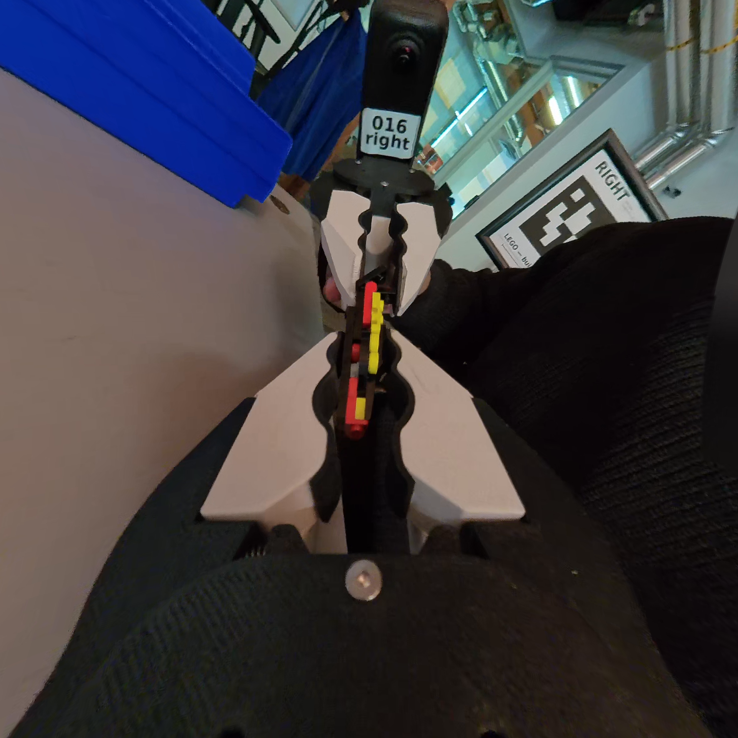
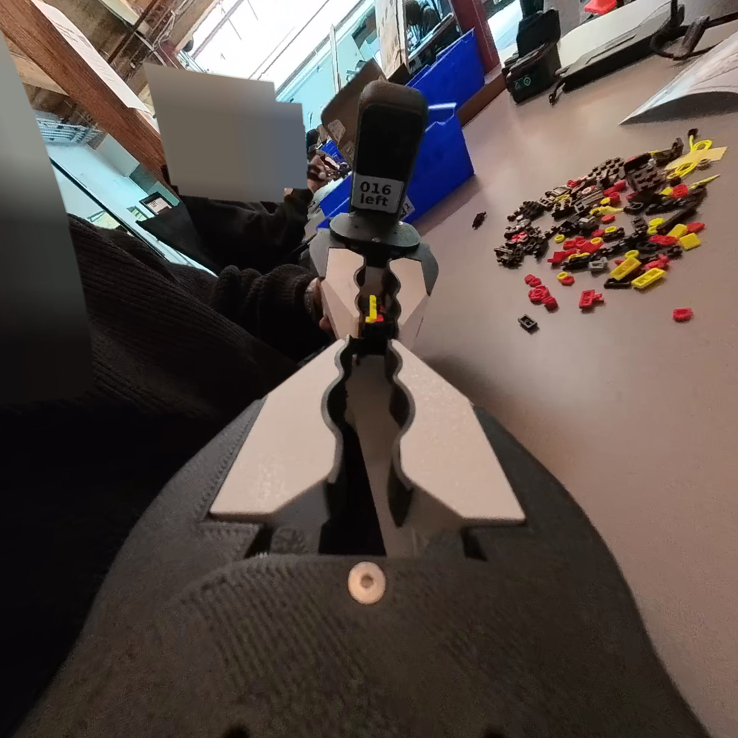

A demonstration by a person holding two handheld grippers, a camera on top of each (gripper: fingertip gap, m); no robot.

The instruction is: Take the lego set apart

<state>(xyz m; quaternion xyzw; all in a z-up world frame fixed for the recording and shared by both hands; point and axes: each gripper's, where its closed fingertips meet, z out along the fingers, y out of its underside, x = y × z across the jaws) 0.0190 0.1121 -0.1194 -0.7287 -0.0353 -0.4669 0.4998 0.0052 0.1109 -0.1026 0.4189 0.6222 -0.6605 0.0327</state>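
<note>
Pale table (image 2: 559, 399): loose brick pile (image 2: 599, 223), blue bins (image 2: 443, 151) beyond it. Left gripper (image 1: 361, 347) and right gripper (image 2: 369, 343) both clamp the lego piece (image 1: 369, 351), seemingly mid-air.

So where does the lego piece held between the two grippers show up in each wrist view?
Left wrist view: the lego piece, red, yellow and black, runs up the centre, from between the left gripper fingers to the right gripper.
Right wrist view: only a small bit shows at centre, between both grippers' tips.
Shared landmark: the blue bin on the table.
</note>
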